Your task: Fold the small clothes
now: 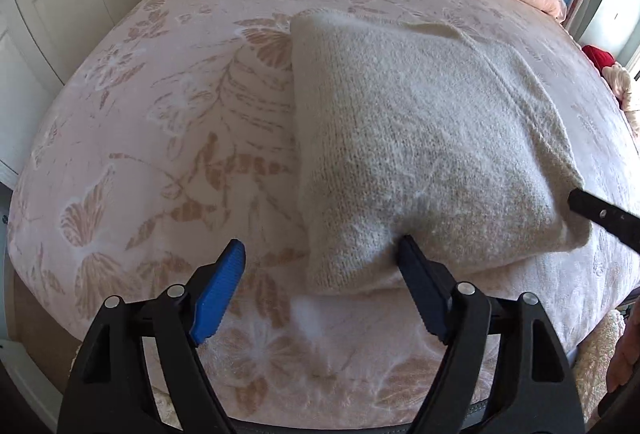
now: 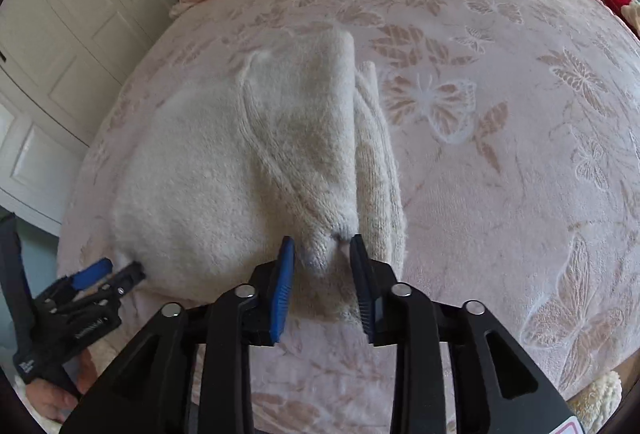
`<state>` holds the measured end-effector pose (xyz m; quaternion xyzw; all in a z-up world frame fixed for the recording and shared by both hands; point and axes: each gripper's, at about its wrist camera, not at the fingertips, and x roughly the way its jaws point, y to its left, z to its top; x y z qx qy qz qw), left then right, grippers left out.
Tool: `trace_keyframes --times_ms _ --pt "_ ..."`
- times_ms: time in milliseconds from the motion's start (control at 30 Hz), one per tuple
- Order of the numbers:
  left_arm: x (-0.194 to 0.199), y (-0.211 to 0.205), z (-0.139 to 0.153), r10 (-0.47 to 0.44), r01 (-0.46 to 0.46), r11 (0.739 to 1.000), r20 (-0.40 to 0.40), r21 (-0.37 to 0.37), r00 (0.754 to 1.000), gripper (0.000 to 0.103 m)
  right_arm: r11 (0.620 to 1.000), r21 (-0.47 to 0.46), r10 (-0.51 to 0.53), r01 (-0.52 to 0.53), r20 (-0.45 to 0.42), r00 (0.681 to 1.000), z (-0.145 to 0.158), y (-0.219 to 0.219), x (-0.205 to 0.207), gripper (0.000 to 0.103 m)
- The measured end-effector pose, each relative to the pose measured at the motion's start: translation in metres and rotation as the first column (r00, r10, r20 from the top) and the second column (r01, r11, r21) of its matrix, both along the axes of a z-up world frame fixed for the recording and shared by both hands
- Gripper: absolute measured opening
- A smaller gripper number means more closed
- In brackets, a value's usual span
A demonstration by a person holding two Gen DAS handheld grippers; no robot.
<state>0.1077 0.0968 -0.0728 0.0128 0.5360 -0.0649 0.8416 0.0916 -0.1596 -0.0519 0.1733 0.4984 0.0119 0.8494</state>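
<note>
Folding looks nearly done: the left claw (image 1: 320, 262) gapes wide by the sweater (image 1: 420, 138) on the bed (image 1: 160, 114); the right claw (image 2: 322, 254), half open, straddles a corner. Next, pinch it.

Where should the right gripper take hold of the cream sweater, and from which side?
Grip the cream sweater at its near right corner, the bunched tip between the open fingers of the right gripper. Come from the near edge, low over the bedspread: there the layers probably stack thickest.
</note>
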Motion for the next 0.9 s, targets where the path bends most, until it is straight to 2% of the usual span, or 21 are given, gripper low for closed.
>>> trace_keyframes --times_ms 33,67,100,167,200,233,267,300,333,400,467,533,567,600,633,700,833,900 --pt "0.001 0.001 -0.001 0.002 -0.002 1.0 -0.003 -0.002 1.0 0.083 1.0 0.003 -0.028 0.028 0.008 1.0 -0.002 -0.007 0.003 0.08" --pt "0.003 0.003 -0.004 0.006 -0.006 1.0 -0.009 -0.006 1.0 0.084 0.999 0.019 -0.05 0.05 -0.012 0.999 -0.01 -0.013 0.01 0.083" --pt "0.005 0.004 -0.007 0.011 -0.011 1.0 -0.023 -0.014 1.0 0.085 0.996 0.054 -0.06 0.064 -0.069 0.996 -0.025 -0.019 0.019 0.083" --pt "0.009 0.006 -0.014 0.017 -0.019 0.999 -0.053 -0.045 0.998 0.085 0.979 0.176 -0.064 0.098 -0.186 0.98 -0.061 -0.026 0.035 0.083" --pt "0.011 0.007 -0.016 0.018 -0.022 0.998 -0.06 -0.06 0.998 0.085 0.963 0.245 -0.065 0.114 -0.201 0.977 -0.073 -0.028 0.038 0.08" --pt "0.013 0.008 -0.017 0.015 -0.02 0.997 -0.067 -0.069 0.998 0.085 0.95 0.283 -0.081 0.13 -0.18 0.98 -0.076 -0.029 0.038 0.068" --pt "0.014 0.008 -0.017 0.011 -0.016 0.997 -0.07 -0.074 0.998 0.085 0.936 0.326 -0.082 0.129 -0.156 0.984 -0.074 -0.028 0.037 0.042" --pt "0.016 0.008 -0.016 0.004 -0.009 0.997 -0.07 -0.082 0.998 0.085 0.934 0.328 -0.099 0.141 -0.142 0.985 -0.067 -0.027 0.033 0.039" --pt "0.016 0.008 -0.015 -0.003 -0.002 0.997 -0.066 -0.074 0.998 0.085 0.938 0.324 -0.099 0.127 -0.101 0.99 -0.053 -0.025 0.028 0.033" --pt "0.015 0.006 -0.007 -0.028 0.025 0.998 -0.039 -0.062 0.999 0.084 0.946 0.313 -0.088 0.083 0.002 0.996 -0.02 -0.023 0.009 0.029" --pt "0.012 0.002 0.0 -0.061 0.06 0.997 -0.016 -0.046 0.998 0.084 0.962 0.263 -0.086 0.076 0.023 0.996 -0.005 -0.021 -0.012 0.028" --pt "0.009 -0.005 -0.005 -0.1 0.098 0.993 -0.037 -0.063 0.994 0.085 0.985 0.156 -0.067 0.069 -0.016 0.998 -0.016 -0.019 -0.023 0.03" --pt "0.008 -0.009 -0.011 -0.102 0.099 0.993 -0.047 -0.064 0.994 0.086 0.987 0.144 -0.062 0.071 -0.07 0.996 -0.035 -0.022 -0.023 0.033" --pt "0.006 -0.014 -0.017 -0.097 0.094 0.994 -0.05 -0.055 0.994 0.086 0.983 0.163 -0.068 0.087 -0.12 0.99 -0.057 -0.029 -0.026 0.035" --pt "0.005 -0.018 -0.022 -0.094 0.091 0.995 -0.054 -0.047 0.994 0.087 0.97 0.212 -0.094 0.117 -0.114 0.989 -0.064 -0.038 -0.03 0.04" --pt "0.0 -0.022 -0.023 -0.069 0.068 0.997 -0.049 -0.031 0.996 0.087 0.956 0.241 -0.147 0.164 -0.088 0.985 -0.045 -0.045 -0.035 0.041" --pt "-0.016 -0.016 0.007 -0.057 0.057 0.998 0.013 0.005 0.998 0.085 0.994 0.031 -0.11 0.107 0.101 0.989 0.026 -0.03 -0.05 0.042" --pt "-0.026 -0.012 0.021 -0.055 0.055 0.998 0.043 -0.005 0.998 0.086 0.998 0.014 -0.056 0.055 0.153 0.987 0.039 -0.025 -0.056 0.037"
